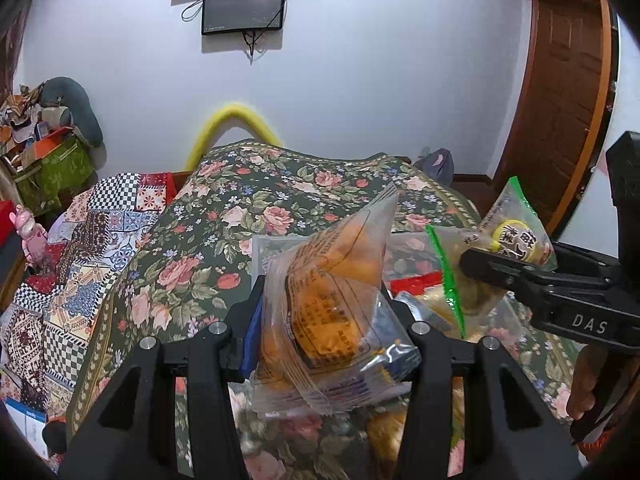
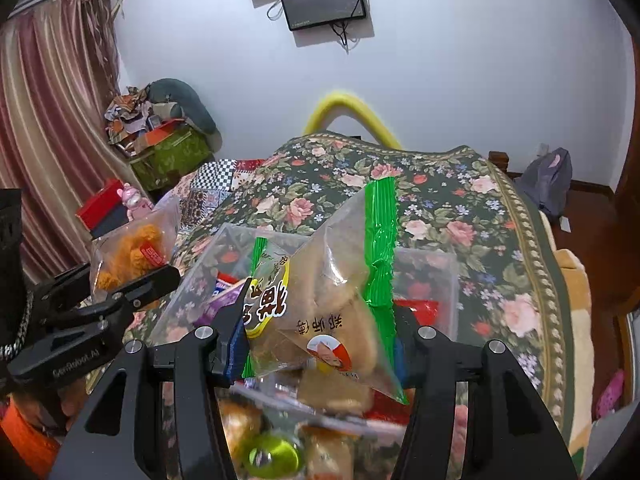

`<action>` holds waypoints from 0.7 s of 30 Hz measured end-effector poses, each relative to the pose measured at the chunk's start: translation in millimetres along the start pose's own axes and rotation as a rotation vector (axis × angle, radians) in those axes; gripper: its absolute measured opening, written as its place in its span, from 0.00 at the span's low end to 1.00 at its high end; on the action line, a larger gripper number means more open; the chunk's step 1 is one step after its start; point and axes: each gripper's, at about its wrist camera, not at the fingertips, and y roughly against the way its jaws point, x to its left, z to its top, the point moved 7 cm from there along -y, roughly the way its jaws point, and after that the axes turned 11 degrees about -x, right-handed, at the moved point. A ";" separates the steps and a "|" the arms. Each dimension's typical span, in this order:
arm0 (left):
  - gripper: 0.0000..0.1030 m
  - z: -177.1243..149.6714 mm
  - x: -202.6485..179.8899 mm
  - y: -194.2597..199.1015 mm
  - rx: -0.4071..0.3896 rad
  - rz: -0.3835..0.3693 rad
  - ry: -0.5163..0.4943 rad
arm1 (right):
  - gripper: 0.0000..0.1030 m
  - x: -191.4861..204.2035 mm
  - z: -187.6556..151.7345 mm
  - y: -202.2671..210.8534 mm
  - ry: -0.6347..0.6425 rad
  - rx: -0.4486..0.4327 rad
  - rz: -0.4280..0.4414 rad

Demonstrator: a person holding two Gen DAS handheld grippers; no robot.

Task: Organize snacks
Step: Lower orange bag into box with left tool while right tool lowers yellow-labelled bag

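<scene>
Each wrist camera looks forward and down along its own jaws, close over the floral bed [image 1: 248, 216]. Both views share, seemingly, one clear bin [image 2: 224, 248].

"DAS" is printed in pale letters on the right gripper [image 1: 480, 268], behind its fingers. "GenRobot.AI" runs along the left gripper [image 2: 160, 276]. Chinese print on both snack packets is unreadable.

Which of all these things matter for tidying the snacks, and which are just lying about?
For the job:
- orange snack packet in left gripper
- green-edged snack packet in right gripper
- clear plastic bin

Lying about:
- floral bedspread
- wall screens
- pink toy figure
- curtain
</scene>
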 end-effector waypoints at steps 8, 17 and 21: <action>0.46 -6.0 13.3 -38.3 0.049 0.029 0.028 | 0.50 1.3 -3.2 -39.2 -0.032 0.059 -0.001; 0.47 -16.8 19.1 -56.7 0.091 0.061 0.046 | 0.58 -2.1 -10.3 -55.7 -0.049 0.110 -0.018; 0.63 -19.7 13.9 -56.6 0.109 0.062 0.015 | 0.75 -5.6 -15.7 -53.2 -0.054 0.133 -0.030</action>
